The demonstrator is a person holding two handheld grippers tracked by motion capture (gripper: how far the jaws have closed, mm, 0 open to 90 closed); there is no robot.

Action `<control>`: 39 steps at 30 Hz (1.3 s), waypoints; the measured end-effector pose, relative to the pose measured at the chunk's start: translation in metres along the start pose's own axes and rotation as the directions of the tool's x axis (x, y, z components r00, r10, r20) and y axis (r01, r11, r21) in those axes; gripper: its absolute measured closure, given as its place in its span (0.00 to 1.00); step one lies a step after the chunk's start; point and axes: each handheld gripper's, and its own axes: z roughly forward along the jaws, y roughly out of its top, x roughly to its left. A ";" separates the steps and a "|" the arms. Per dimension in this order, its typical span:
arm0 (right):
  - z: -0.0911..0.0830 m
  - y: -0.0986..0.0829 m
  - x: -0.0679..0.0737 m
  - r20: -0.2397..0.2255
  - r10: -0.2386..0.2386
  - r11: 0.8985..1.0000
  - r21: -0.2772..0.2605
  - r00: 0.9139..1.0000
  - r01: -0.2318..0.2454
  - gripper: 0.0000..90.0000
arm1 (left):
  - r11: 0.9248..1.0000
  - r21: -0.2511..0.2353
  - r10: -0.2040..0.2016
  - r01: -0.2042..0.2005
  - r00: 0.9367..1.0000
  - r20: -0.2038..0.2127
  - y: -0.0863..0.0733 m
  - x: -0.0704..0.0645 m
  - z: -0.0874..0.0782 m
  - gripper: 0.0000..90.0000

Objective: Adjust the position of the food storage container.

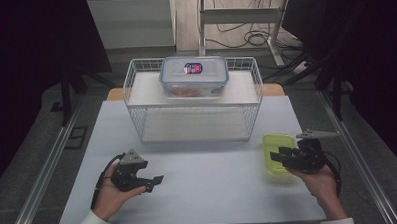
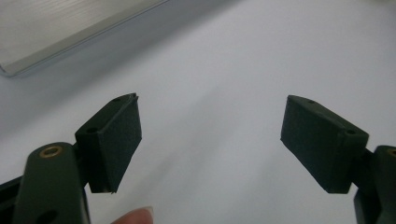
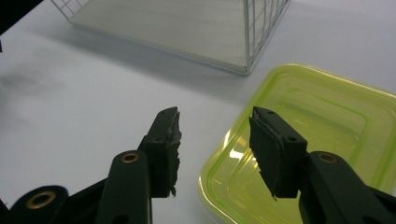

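The step in hand is judged to be a grasp of the green container [image 3: 322, 135], which lies on the worktop [image 1: 204, 177] at the person's right, just in front of the white wire rack [image 1: 193, 99]. The right tool [image 3: 215, 140] is held with its jaws apart, straddling the container's near rim: one jaw is seen over the container's inside, the other outside over the worktop. For a sound grip the jaws are best lowered until the rim sits well between the pads, then closed squarely so the thin plastic is not tipped. The left tool [image 2: 210, 135] is held wide apart over bare worktop, with nothing between its jaws.

Counted: one green container, one wire rack, one clear lidded box [image 1: 194, 74] on the rack's upper shelf, two tools.
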 end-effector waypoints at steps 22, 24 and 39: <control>0.003 0.007 -0.035 0.089 0.017 0.999 0.042 0.996 -0.021 0.95 | 1.000 -0.021 -0.016 0.016 1.000 0.001 0.000 0.002 -0.002 0.22; 0.007 0.012 -0.042 0.110 0.030 0.998 0.056 0.993 -0.036 0.98 | 1.000 -0.019 -0.015 0.016 1.000 0.002 0.000 0.001 -0.001 0.22; 0.040 0.033 -0.114 0.320 0.086 0.980 0.142 0.943 -0.138 0.99 | 1.000 -0.006 -0.022 0.022 1.000 -0.006 -0.002 0.003 0.002 0.22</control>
